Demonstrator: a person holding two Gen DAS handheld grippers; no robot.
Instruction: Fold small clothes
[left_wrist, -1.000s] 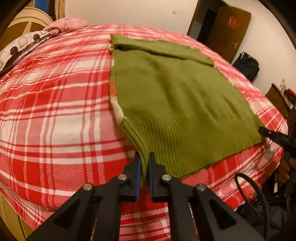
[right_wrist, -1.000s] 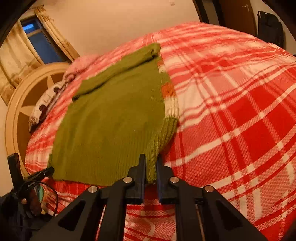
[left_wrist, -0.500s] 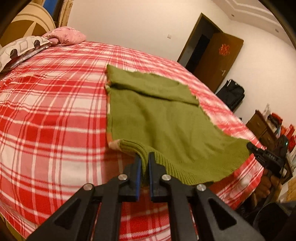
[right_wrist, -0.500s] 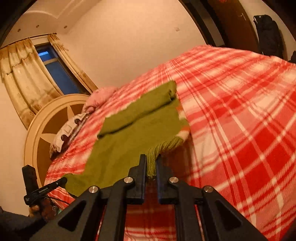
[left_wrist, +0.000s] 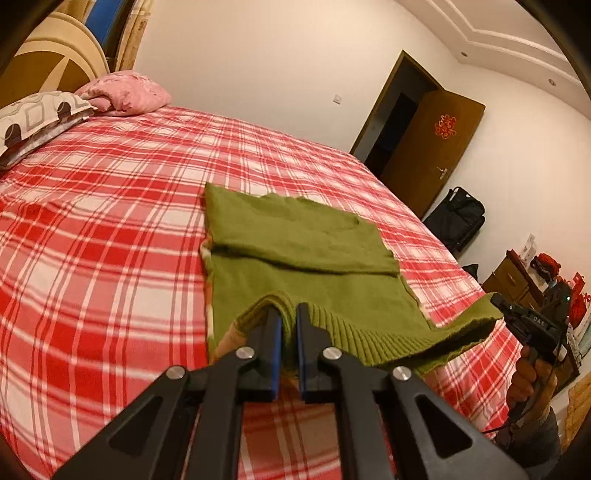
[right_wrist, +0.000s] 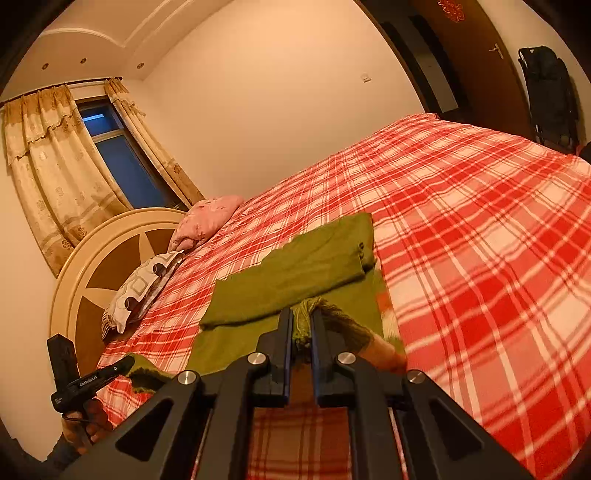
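My left gripper (left_wrist: 289, 317) has its fingers (left_wrist: 273, 332) pinched on the ribbed hem of the green sweater (left_wrist: 317, 266), at one bottom corner. The knit bunches into a small ridge right between the two blue-lined pads and drapes away on both sides of them. My right gripper (right_wrist: 302, 325) has its fingers (right_wrist: 284, 332) pinched on the other bottom corner of the same hem; a gathered fold of ribbing stands up between those pads too.

From the left wrist view, the hem runs from my left fingers across to the right gripper (left_wrist: 498, 301), which shows off to the right of them with my hand (left_wrist: 532, 373) on its handle. The hem is raised off the bed (left_wrist: 92, 229) and sags a little between the two grips. Beyond my fingers the body of the sweater lies flat on the red and white plaid cover, with a sleeve folded across its far end.

From the right wrist view, the left gripper (right_wrist: 127, 363) is down to the left of my fingers, holding its corner of green knit. An orange and cream patch of the sweater shows just to the right of my right fingers.

Far beyond the sweater, two pillows (left_wrist: 125, 94) sit against the round headboard (right_wrist: 110, 266).
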